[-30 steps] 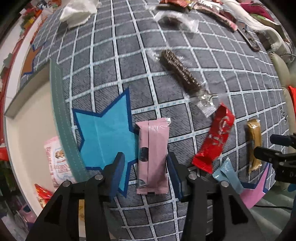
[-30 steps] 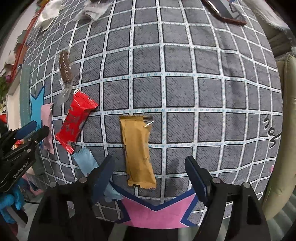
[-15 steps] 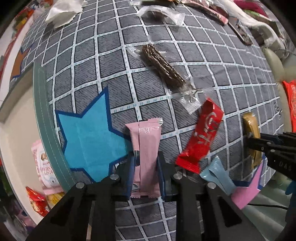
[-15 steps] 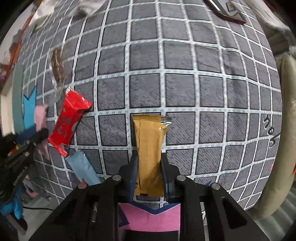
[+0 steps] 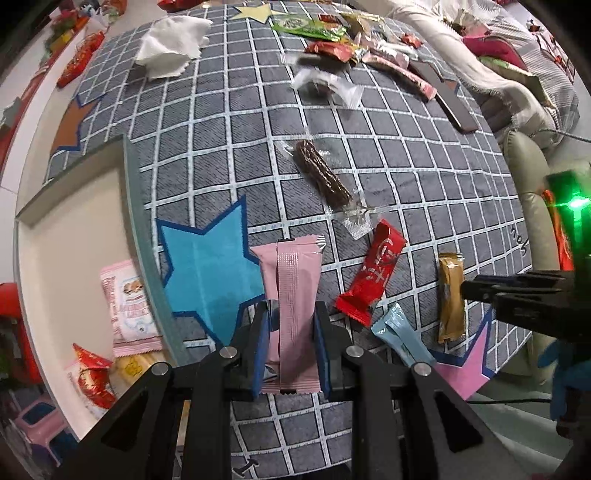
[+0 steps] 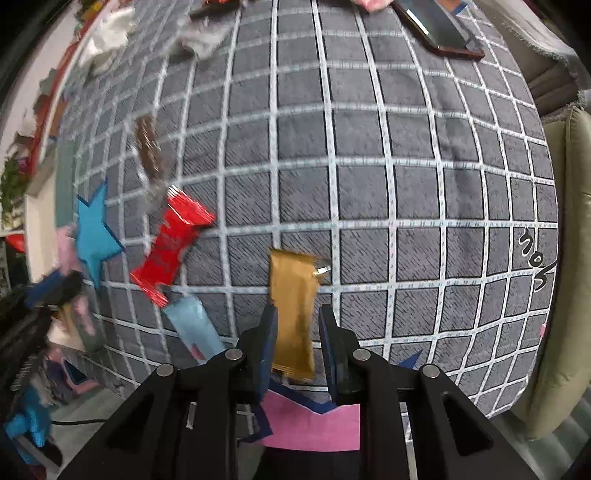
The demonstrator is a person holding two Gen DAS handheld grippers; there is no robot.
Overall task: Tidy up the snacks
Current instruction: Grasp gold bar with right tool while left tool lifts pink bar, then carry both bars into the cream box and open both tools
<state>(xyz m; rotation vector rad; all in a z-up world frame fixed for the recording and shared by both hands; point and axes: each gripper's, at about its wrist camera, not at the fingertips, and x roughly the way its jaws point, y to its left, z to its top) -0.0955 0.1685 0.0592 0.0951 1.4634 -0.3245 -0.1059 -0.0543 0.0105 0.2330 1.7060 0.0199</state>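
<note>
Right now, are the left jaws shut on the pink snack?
Shut: the left gripper has both blue pads pressed against the pink snack bar.

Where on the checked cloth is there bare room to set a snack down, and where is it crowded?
Bare: the wide stretch right of the brown bar up to the phone, and between the napkin and blue star. Crowded: the near edge around the red pack, and the far wrapper pile.

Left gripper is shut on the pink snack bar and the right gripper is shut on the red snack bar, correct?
Not quite. The left gripper is shut on the pink snack bar, but the right gripper holds the gold snack bar, not the red one. The right wrist view shows the red snack bar lying free on the checked cloth, to the left of the gold one.
</note>
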